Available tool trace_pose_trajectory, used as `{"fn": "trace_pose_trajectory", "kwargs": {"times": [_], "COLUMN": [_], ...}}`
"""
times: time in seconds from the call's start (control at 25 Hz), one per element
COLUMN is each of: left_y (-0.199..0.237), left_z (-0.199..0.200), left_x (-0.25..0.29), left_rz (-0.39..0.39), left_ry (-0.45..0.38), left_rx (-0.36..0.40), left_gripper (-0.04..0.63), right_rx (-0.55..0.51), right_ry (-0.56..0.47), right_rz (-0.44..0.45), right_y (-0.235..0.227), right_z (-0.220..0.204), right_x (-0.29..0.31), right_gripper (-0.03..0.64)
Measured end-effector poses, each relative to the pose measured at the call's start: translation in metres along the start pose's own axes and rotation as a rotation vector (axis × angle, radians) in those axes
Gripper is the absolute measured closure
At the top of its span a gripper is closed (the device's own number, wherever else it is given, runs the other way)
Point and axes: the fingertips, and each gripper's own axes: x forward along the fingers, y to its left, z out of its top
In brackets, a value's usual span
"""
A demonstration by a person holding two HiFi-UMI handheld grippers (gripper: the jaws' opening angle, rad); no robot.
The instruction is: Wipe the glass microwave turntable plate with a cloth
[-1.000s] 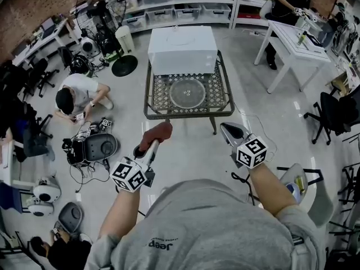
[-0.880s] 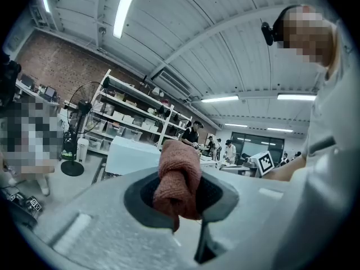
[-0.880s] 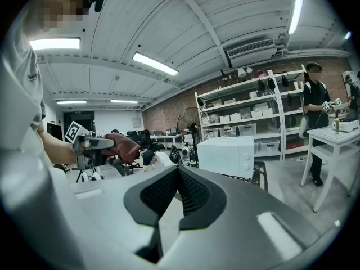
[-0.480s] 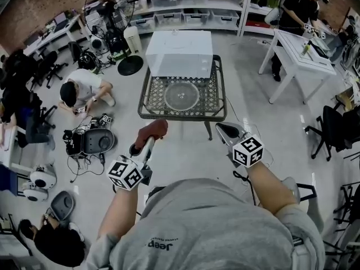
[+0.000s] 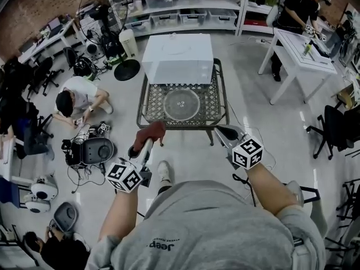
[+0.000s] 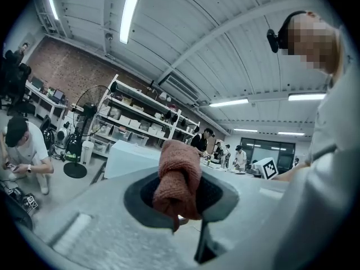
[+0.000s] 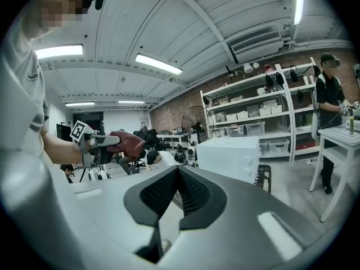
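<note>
A round glass turntable plate (image 5: 181, 103) lies on a low metal lattice table (image 5: 221, 115), in front of a white microwave (image 5: 179, 58). My left gripper (image 5: 147, 134) is held in the air short of the table's near left corner, shut on a bunched reddish-brown cloth (image 5: 149, 131). In the left gripper view the cloth (image 6: 178, 179) fills the gap between the jaws. My right gripper (image 5: 226, 133) hangs near the table's near right corner, jaws shut with nothing between them (image 7: 178, 191). Both grippers are well above the floor and apart from the plate.
A person (image 5: 76, 99) crouches on the floor to the left among cables and machines (image 5: 93, 149). A fan base (image 5: 126, 69) stands left of the microwave. A white table (image 5: 298, 58) with a standing person (image 5: 297, 4) is at right. Shelves (image 5: 180, 4) line the back.
The view has shifted closer to the table and both grippers have moved slightly forward toward its near edge. My shoe now shows on the floor between the arms. Both grips are unchanged.
</note>
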Motion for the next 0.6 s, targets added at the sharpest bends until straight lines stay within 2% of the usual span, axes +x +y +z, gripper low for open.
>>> {"fn": "trace_pose_trajectory", "kwargs": {"times": [0.2, 0.4, 0.6], "left_y": [0.074, 0.156, 0.214], "left_z": [0.012, 0.031, 0.049], "left_x": [0.057, 0.117, 0.159], "left_rz": [-0.112, -0.216, -0.299], "left_ry": [0.014, 0.093, 0.165], "left_rx": [-0.021, -0.044, -0.031], "left_gripper": [0.526, 0.526, 0.526], "right_rx": [0.015, 0.063, 0.061], "right_ry": [0.002, 0.022, 0.05], "right_rz": [-0.074, -0.172, -0.269], "right_y": [-0.027, -0.055, -0.084], "right_z": [0.009, 0.021, 0.031], "right_x": [0.066, 0.138, 0.188], "right_gripper": [0.607, 0.607, 0.607]}}
